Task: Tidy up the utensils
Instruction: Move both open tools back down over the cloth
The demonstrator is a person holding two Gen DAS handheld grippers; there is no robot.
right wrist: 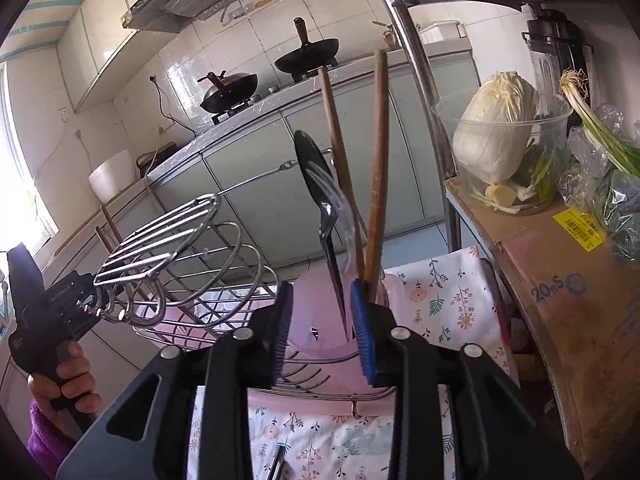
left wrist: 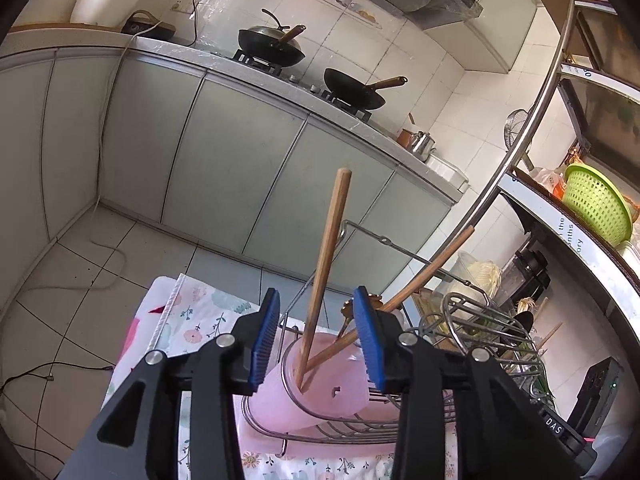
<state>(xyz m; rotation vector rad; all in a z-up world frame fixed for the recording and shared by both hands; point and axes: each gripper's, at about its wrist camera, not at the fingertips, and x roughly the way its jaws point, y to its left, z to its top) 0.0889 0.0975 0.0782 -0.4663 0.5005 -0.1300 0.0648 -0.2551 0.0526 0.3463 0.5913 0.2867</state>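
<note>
Now I hold both grippers, left gripper (left wrist: 316, 336) and right gripper (right wrist: 322, 330), jaws spread and pinching nothing, just before the pink cup (left wrist: 320, 388), utensil handles upright between them.

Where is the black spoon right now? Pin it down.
In the right wrist view, the black spoon stands handle-down in the pink cup at the wire rack, left of two wooden chopsticks.
</note>
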